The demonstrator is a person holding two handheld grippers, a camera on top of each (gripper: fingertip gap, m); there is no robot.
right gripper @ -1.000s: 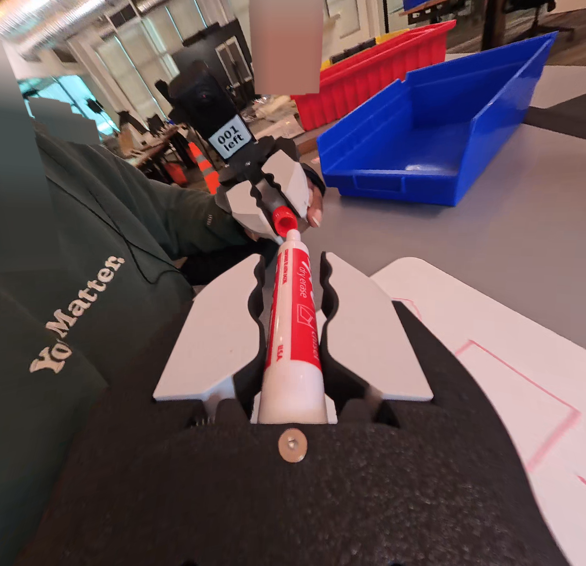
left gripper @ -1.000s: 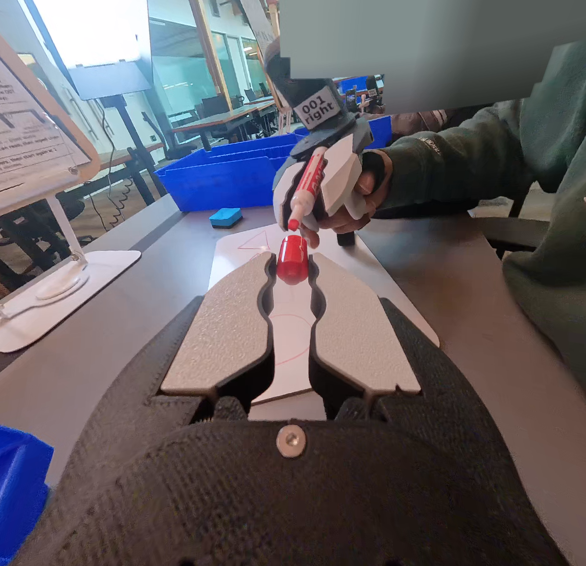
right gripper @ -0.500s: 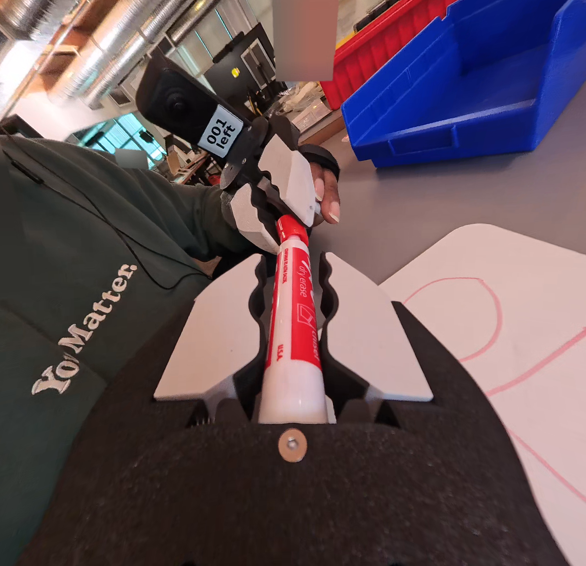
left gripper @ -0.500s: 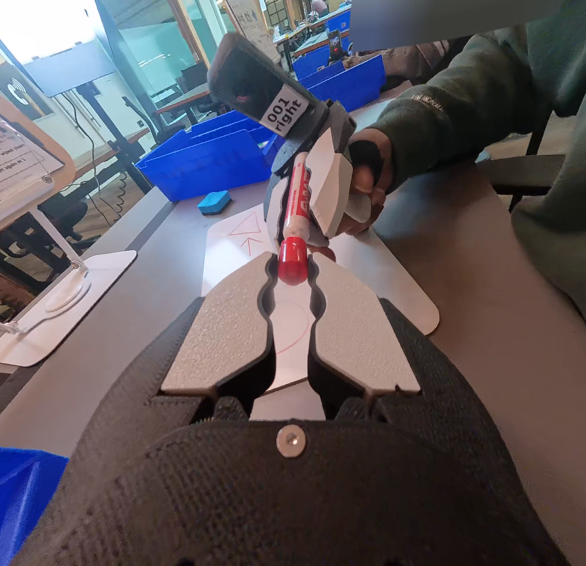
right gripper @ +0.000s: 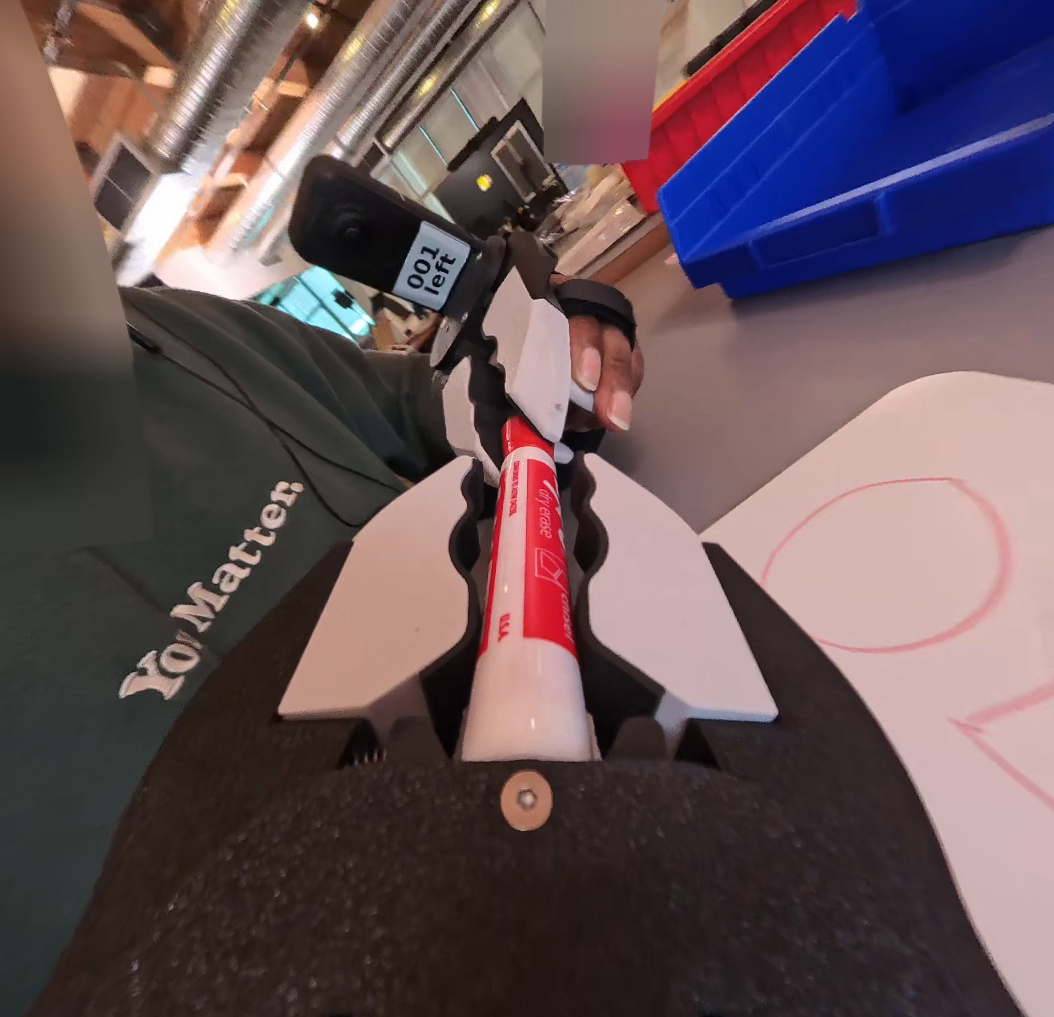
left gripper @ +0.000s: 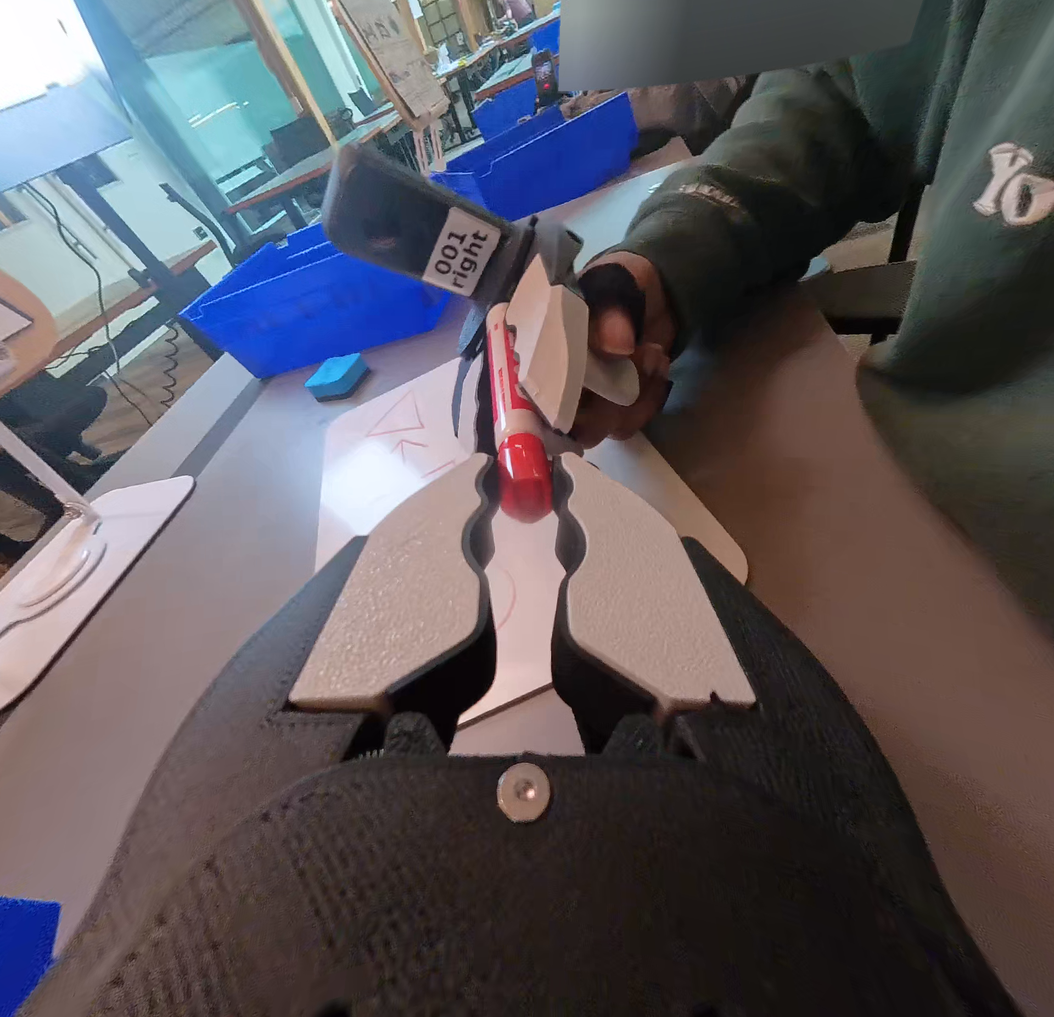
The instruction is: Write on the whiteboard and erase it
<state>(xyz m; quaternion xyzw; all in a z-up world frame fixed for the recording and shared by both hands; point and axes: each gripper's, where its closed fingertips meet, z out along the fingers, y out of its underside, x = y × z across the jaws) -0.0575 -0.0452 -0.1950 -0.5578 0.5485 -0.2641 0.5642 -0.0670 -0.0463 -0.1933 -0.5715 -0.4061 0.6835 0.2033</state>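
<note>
The right gripper (right gripper: pixel 527 476) was clamped on the white-and-red marker (right gripper: pixel 533 579), whose barrel lay lengthwise in the channel between its two fingers and stuck out past their tips. At the far end of that barrel sat the red cap (left gripper: pixel 525 479), and the left gripper (left gripper: pixel 522 476) pinched this cap between its fingertips (left gripper: pixel 456 493), only the front of the fingers touching it, the rest of the slot behind staying bare. The two tools met tip to tip, the right one angled down toward the left one, each held by a hand (left gripper: pixel 621 351) coming out of a dark green sleeve (left gripper: pixel 770 203). Below both pairs of fingers lay the whiteboard (right gripper: pixel 912 619) flat on the grey table (left gripper: pixel 827 590), bearing thin red drawings: a circle and straight lines beside the right fingers, a triangle and an arrow just beyond the left fingertips. Farther past the left fingertips and to their left, a blue eraser (left gripper: pixel 336 376) rested on the table beside a blue bin (left gripper: pixel 319 305), well apart from the grippers.
</note>
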